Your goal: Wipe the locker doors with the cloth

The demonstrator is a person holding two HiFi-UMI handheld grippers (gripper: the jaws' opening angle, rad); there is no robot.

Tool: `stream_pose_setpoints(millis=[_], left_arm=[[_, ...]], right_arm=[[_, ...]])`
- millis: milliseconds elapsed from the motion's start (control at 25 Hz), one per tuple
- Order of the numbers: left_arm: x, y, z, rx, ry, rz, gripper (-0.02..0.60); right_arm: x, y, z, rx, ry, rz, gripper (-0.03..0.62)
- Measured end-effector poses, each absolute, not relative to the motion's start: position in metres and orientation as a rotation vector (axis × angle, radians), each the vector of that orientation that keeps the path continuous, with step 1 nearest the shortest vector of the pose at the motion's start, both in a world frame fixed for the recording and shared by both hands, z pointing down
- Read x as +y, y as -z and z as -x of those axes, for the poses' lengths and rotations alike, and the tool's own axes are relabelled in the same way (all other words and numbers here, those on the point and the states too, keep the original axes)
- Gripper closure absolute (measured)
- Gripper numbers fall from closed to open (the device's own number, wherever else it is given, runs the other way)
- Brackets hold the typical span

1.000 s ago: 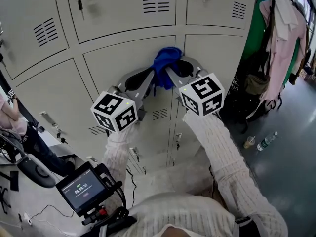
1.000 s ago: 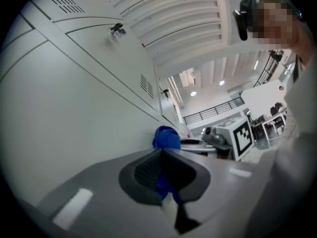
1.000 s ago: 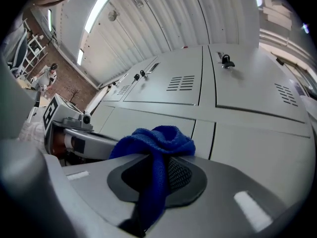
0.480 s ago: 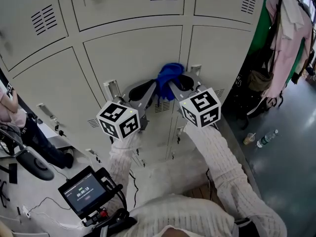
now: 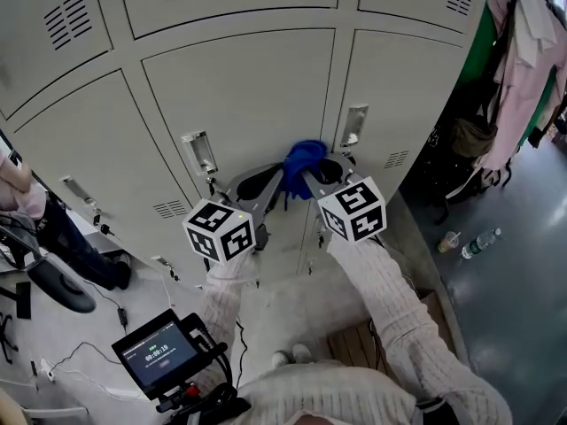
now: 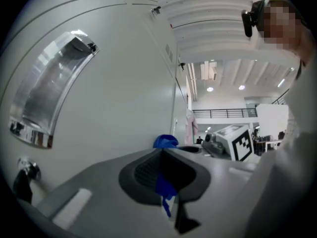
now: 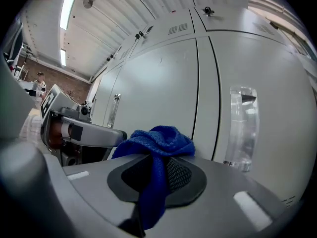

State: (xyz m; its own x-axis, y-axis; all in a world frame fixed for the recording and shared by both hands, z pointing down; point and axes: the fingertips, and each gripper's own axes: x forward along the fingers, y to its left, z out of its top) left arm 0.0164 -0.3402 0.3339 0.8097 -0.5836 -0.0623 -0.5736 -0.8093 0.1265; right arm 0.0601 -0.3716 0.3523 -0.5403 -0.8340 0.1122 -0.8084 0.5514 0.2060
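Two grippers meet on one blue cloth point(image 5: 301, 159) in front of the grey locker doors point(image 5: 239, 96). In the head view the left gripper point(image 5: 282, 177) comes in from 7 o'clock and the right gripper point(image 5: 307, 175) from 5 o'clock, tips nearly together under the bunched cloth.

The left gripper view shows the left gripper point(image 6: 165, 155) with jaws pressed together on a thin strip of cloth point(image 6: 163, 192); the rest of it bulges past the tips at 12 o'clock. The right gripper view shows the right gripper point(image 7: 154, 165) pinching a thicker fold, with the cloth point(image 7: 157, 143) heaped over the tips and a tail hanging down between the pads.

The cloth sits over the seam point(image 5: 330, 104) between two doors, close to the metal; whether it touches, I cannot tell. One handle point(image 5: 198, 153) is at 9 o'clock from the cloth, another handle point(image 5: 353, 127) at 1 o'clock, just beside it.

A screen point(image 5: 159, 354) sits at 7 o'clock in the head view. On the floor at 3 o'clock stand a cup point(image 5: 447, 239) and a bottle point(image 5: 478, 243), with clothes point(image 5: 523, 69) hanging above them.
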Motion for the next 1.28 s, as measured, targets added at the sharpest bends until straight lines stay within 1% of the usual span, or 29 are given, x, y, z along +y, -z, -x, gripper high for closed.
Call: stream_pose_setpoints(millis=[360, 720, 1280], left_arm=[[-0.341, -0.371, -0.015, -0.923, 0.099, -2.811, 0.575], [-0.333, -0.425, -0.009, -0.917, 0.045, -2.686, 0.575], [-0.325, -0.464, -0.006, -0.967, -0.062, -2.654, 0.575]], right_arm=[[-0.374, -0.394, -0.057, -2.549, 0.067, -1.349, 0.537], [-0.376, -0.431, -0.053, -2.506, -0.015, -1.289, 0.536], [-0.375, -0.485, -0.054, -2.459, -0.136, -1.259, 0.536]])
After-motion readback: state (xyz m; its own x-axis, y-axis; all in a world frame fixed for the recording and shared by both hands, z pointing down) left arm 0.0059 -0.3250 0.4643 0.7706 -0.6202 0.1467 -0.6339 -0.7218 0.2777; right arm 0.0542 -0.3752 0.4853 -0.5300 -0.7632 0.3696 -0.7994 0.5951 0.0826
